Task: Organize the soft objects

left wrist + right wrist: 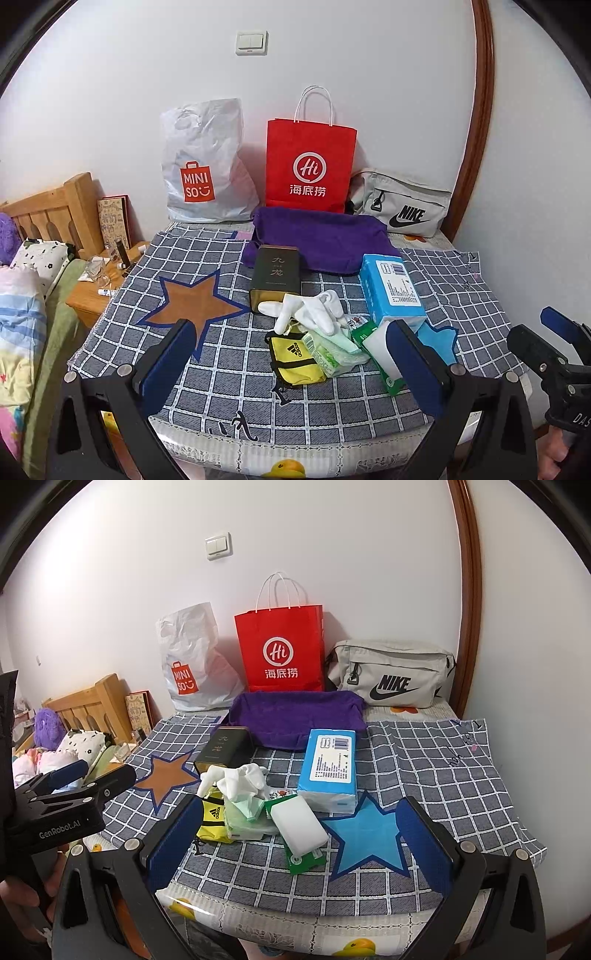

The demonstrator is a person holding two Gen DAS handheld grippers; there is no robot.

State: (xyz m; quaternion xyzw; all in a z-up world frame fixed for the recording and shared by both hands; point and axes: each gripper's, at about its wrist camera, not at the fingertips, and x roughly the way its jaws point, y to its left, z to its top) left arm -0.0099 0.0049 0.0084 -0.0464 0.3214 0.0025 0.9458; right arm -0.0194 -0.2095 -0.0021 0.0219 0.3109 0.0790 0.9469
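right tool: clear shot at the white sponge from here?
Probably yes. The right tool is open and empty, and the white sponge lies on top of the green pack, in line with the gap between the fingers. Nothing covers it; the blue tissue pack sits close behind.

A table covered by a grey checked cloth (424, 775) with a brown star (192, 302) and a blue star (369, 838). On it: purple towel (295, 716), dark tin (275, 277), blue tissue pack (328, 764), white gloves (314, 308), yellow pouch (293, 356), white sponge (299, 825). Three bags stand at the back.
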